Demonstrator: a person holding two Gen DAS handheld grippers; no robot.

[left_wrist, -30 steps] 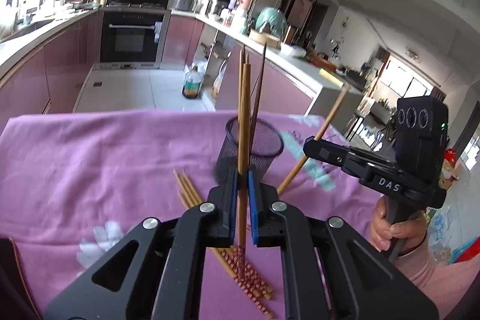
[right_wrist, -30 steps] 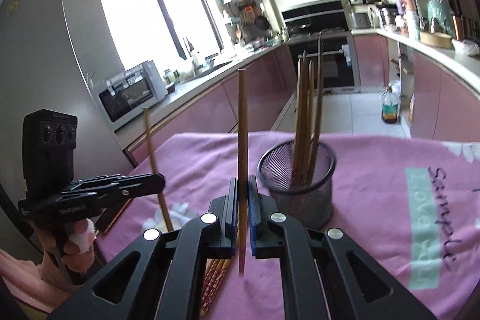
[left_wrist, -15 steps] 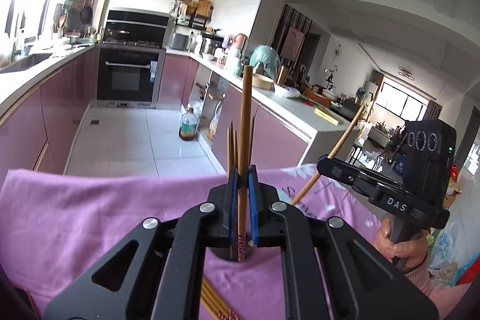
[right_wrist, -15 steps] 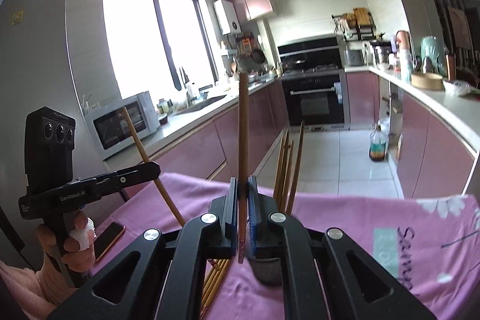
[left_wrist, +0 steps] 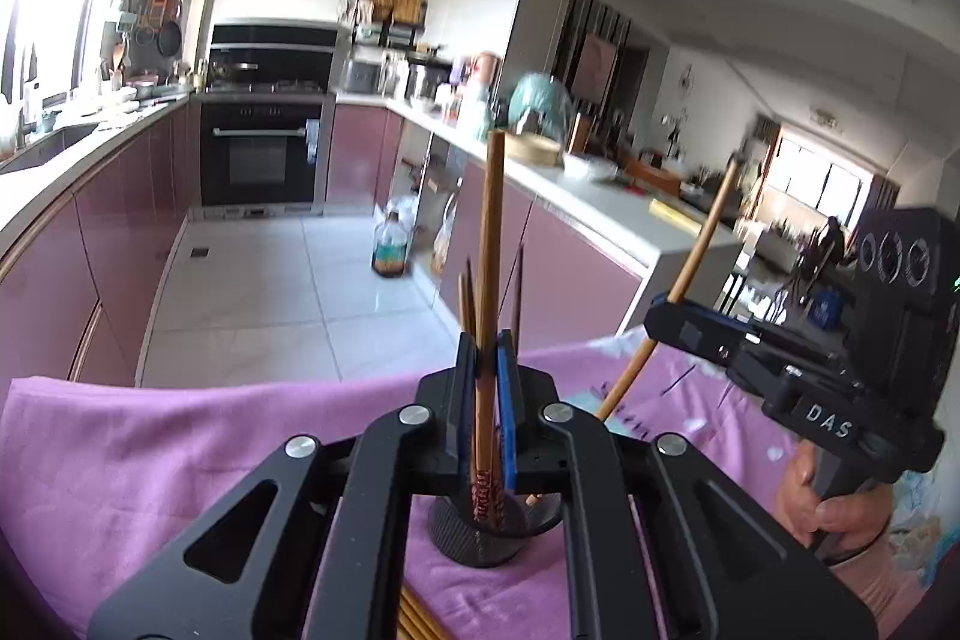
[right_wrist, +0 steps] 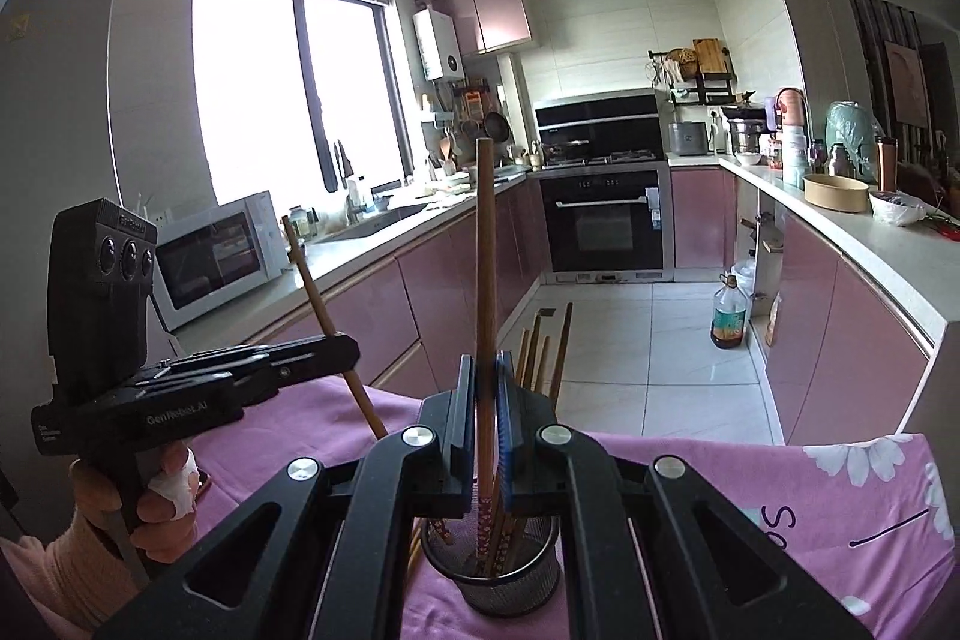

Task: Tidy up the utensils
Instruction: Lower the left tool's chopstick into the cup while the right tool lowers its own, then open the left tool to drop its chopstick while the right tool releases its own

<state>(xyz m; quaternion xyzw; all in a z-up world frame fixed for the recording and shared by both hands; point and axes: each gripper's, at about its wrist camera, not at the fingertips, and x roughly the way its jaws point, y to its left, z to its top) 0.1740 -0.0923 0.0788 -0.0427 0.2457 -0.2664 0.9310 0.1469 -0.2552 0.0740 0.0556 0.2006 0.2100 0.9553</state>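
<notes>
Each tool, the left tool (left_wrist: 485, 388) and the right tool (right_wrist: 486, 412), pinches one upright chopstick (left_wrist: 491, 244) just above the mesh holder (right_wrist: 498, 574) on the pink-clothed table (left_wrist: 180, 448), likely needing lowering, then release.

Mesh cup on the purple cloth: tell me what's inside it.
The mesh cup holds several wooden chopsticks standing upright, patterned ends down. The right gripper covers their middles, so an exact count and the cup's bottom stay hidden.
</notes>
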